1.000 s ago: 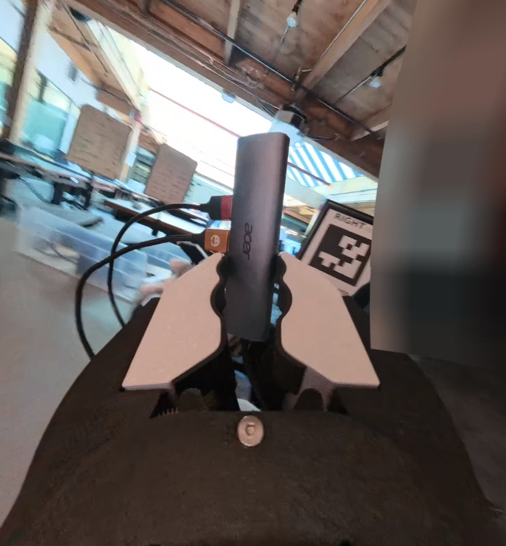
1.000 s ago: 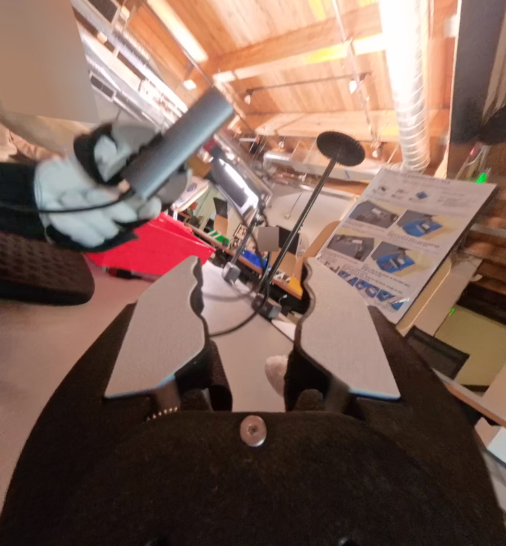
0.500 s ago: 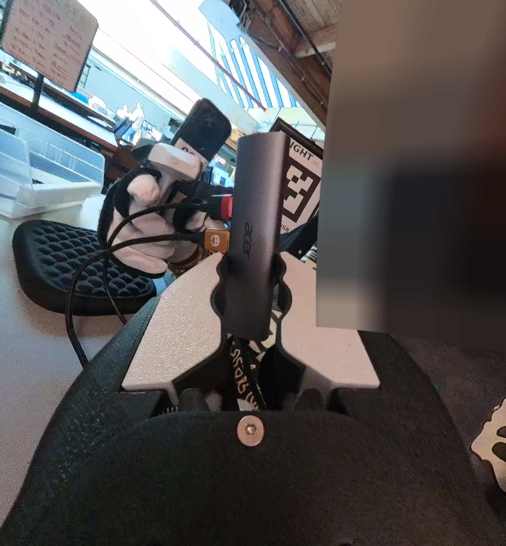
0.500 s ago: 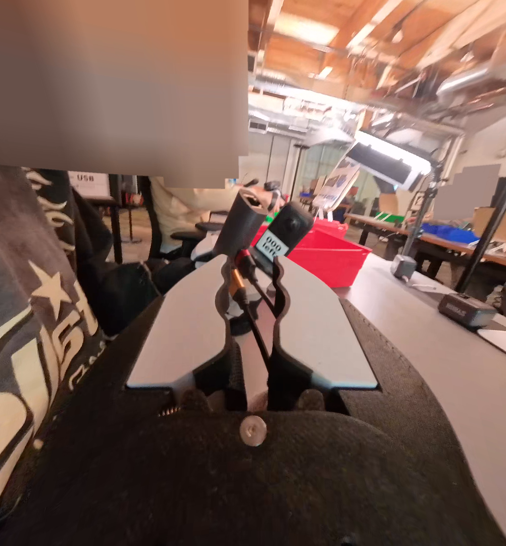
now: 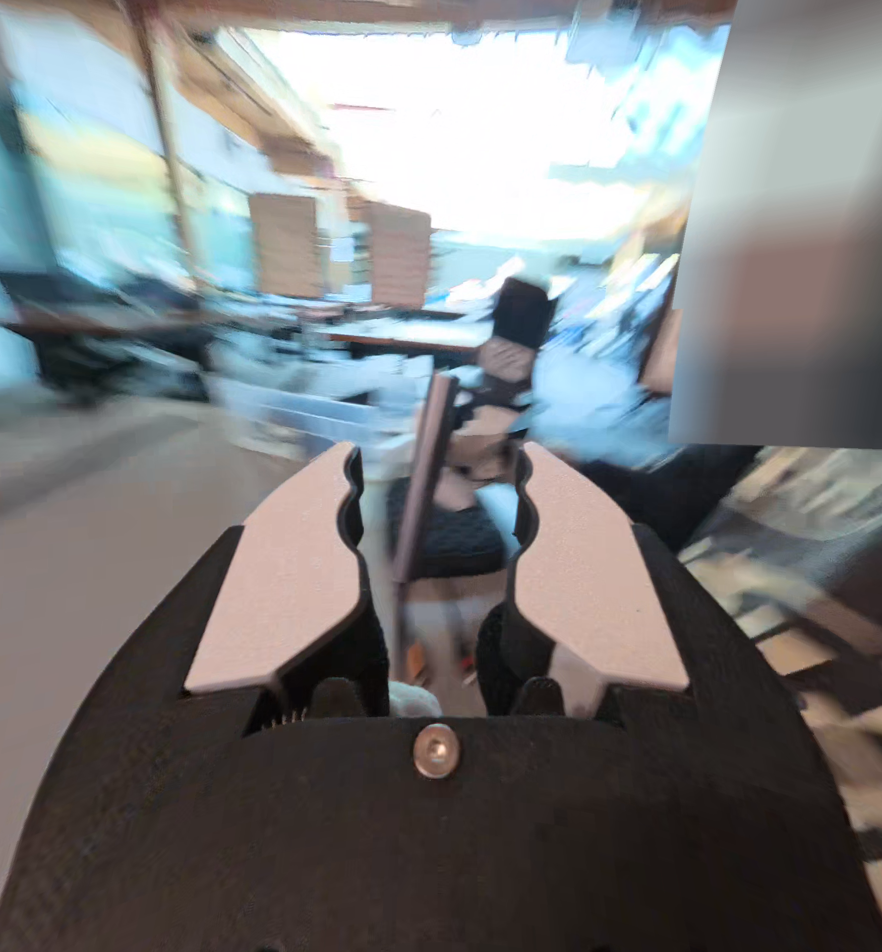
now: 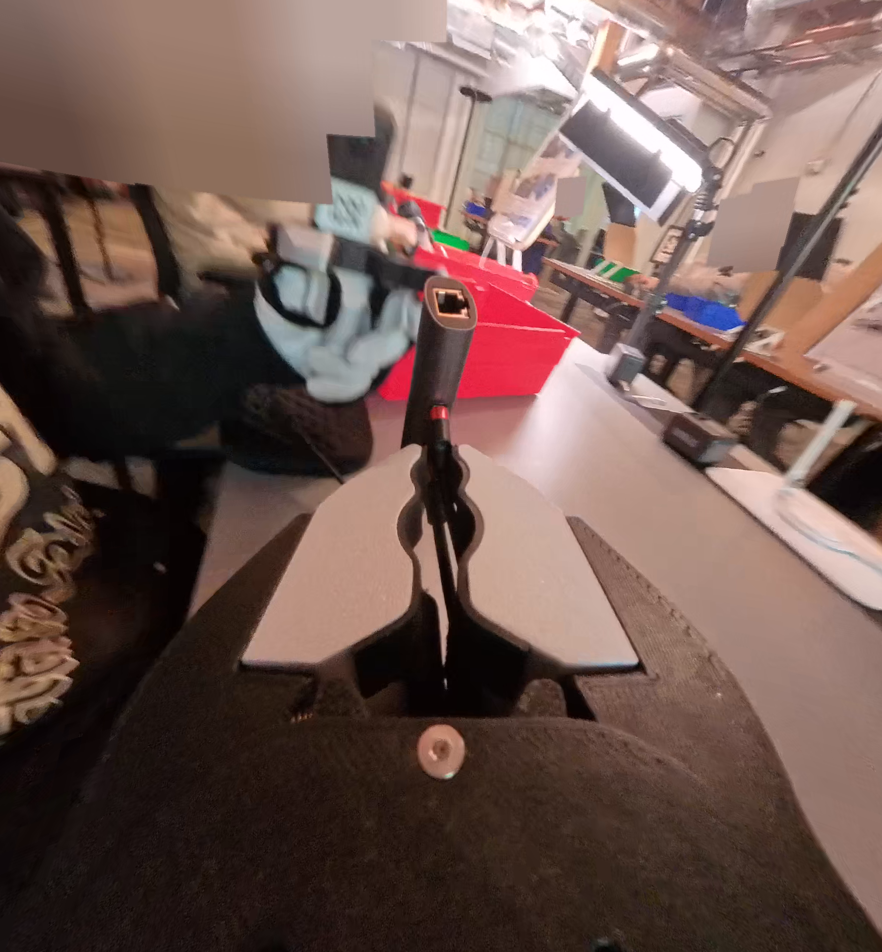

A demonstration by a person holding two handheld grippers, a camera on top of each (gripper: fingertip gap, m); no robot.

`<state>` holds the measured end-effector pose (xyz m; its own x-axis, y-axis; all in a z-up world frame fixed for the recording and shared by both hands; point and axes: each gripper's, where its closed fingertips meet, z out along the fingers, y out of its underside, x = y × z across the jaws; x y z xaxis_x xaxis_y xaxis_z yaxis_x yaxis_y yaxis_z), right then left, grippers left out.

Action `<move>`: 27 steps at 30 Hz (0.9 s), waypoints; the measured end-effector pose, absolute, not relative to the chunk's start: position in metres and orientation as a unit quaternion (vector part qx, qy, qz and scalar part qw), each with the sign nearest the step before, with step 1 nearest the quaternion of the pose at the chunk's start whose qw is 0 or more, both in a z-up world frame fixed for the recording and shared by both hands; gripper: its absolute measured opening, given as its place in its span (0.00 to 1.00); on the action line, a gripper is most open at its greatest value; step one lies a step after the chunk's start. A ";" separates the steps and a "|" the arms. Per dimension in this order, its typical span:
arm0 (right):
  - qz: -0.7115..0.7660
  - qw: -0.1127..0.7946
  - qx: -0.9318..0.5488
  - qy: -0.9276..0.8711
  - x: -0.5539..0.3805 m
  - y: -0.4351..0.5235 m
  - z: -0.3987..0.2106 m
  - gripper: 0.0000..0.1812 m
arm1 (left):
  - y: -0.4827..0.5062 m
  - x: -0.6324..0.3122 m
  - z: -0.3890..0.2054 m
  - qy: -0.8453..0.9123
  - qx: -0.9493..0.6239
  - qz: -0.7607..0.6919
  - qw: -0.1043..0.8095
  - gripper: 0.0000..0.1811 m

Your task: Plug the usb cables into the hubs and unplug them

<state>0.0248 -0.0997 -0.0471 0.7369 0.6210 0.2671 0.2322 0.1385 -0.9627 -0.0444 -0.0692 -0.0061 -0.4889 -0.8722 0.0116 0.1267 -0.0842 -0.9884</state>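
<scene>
My right gripper point(image 6: 439, 453) is shut on a black USB cable point(image 6: 441, 541) just behind its red-collared plug point(image 6: 438, 413). The plug sits in the dark grey hub point(image 6: 441, 355), which stands up past the fingertips with its end port facing the camera. My left gripper point(image 5: 438, 453) is open and empty. In the blurred left wrist view the hub point(image 5: 420, 494) shows as a slanted grey bar beyond the gap between its fingers. The left gripper also shows in the right wrist view point(image 6: 325, 288), held by a white-gloved hand, behind and to the left of the hub.
A black mesh pad point(image 6: 299, 427) lies on the grey table point(image 6: 634, 541), with a red bin point(image 6: 511, 350) behind it. A small black box point(image 6: 696, 438) and a white stand base point(image 6: 814, 541) are at the right. A person's dark patterned shirt fills the left edge.
My left gripper has opened, let go of the hub and drawn back from it. My right gripper has closed on the cable next to the hub.
</scene>
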 end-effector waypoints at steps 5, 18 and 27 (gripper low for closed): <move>0.045 0.662 -0.611 -0.432 -0.001 -0.102 -0.065 0.04 | -0.101 -0.043 -0.035 0.698 -0.242 -0.486 0.466 0.31; -0.034 0.718 -0.489 -0.494 -0.038 -0.119 -0.078 0.08 | -0.116 -0.031 -0.089 0.742 -0.160 -0.337 0.556 0.09; -0.043 0.688 -0.513 -0.512 -0.044 -0.118 -0.093 0.04 | -0.122 -0.029 -0.098 0.751 -0.159 -0.317 0.557 0.12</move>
<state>-0.0439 -0.1176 -0.0926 0.4720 0.4661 0.7483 0.5843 0.4702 -0.6614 -0.0294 -0.1216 -0.0976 -0.3292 -0.5916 -0.7360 0.1150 0.7485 -0.6531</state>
